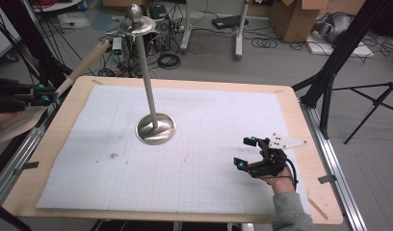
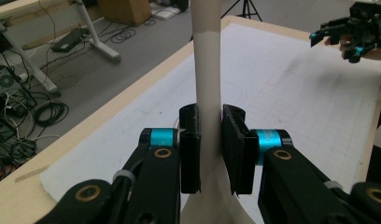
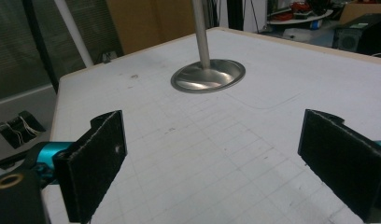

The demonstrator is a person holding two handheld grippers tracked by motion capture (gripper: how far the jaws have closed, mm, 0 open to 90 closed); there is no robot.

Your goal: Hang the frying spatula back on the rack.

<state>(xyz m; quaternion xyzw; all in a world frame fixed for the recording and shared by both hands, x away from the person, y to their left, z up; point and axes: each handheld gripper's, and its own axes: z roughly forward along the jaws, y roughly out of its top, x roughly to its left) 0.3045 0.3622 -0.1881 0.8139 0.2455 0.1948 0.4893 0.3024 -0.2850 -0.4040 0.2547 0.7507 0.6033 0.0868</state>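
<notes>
We hold the long pale beige wooden-looking handle (image 2: 206, 70), probably a paddle's, clenched in the left tongs (image 2: 211, 154) off the counter's (image 1: 55, 159) left edge. We should keep it pinched squarely and swing slowly, clear of the tall silver metal stand with round base (image 1: 155, 128) at mid-counter. The right tongs (image 1: 252, 153) hover released near the right edge. Count: one handle, one stand, two tongs.
</notes>
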